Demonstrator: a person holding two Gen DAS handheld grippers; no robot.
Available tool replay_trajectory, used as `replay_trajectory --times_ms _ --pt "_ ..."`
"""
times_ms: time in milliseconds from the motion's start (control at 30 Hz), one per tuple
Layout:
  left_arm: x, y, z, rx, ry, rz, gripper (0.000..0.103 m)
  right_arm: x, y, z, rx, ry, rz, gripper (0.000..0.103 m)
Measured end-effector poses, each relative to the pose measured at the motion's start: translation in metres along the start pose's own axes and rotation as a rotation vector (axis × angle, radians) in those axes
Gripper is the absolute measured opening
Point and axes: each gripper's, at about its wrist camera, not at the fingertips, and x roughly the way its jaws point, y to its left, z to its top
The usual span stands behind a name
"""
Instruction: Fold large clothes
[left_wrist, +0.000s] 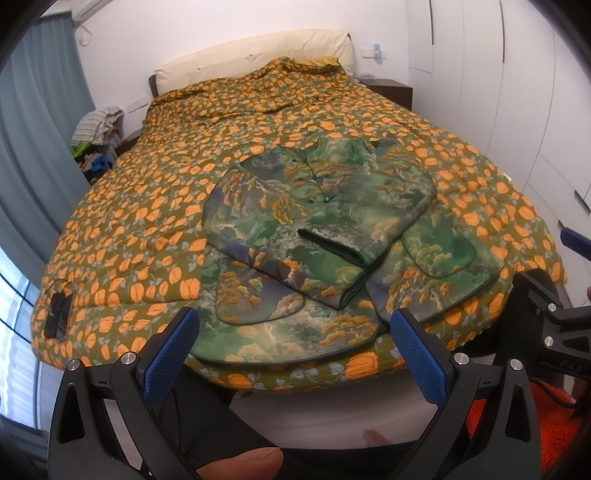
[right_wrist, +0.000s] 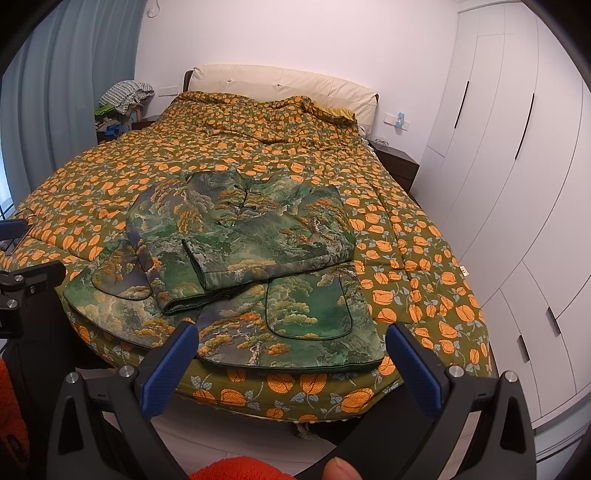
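Green landscape-print padded jacket (right_wrist: 236, 258) lies sleeves-folded on orange-leaf quilted bed (right_wrist: 424, 258). Left gripper (left_wrist: 295, 343) and right gripper (right_wrist: 291, 354): jaws wide open, empty. Next, probably: grasp hem, fold upward.

Both my wrist cameras look from just off the foot of the bed (left_wrist: 122, 206) toward its headboard (right_wrist: 280, 83), sharing the folded jacket (left_wrist: 317, 221) near its edge

A home bedroom: quilted bed (right_wrist: 406, 258), wardrobe (right_wrist: 517, 184), curtains (right_wrist: 74, 74)
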Motion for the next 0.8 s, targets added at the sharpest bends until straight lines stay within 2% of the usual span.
replay_trajectory --times_ms 533,800 --pt "0.0003 0.0035 0.0 0.003 -0.003 0.007 0.103 0.0006 -0.0079 0.0031 0.044 0.004 0.018 0.103" --pt "0.0001 0.0062 -0.0002 0.012 -0.016 0.016 0.103 0.0053 -0.0078 0.0067 0.031 0.026 0.061 0.103"
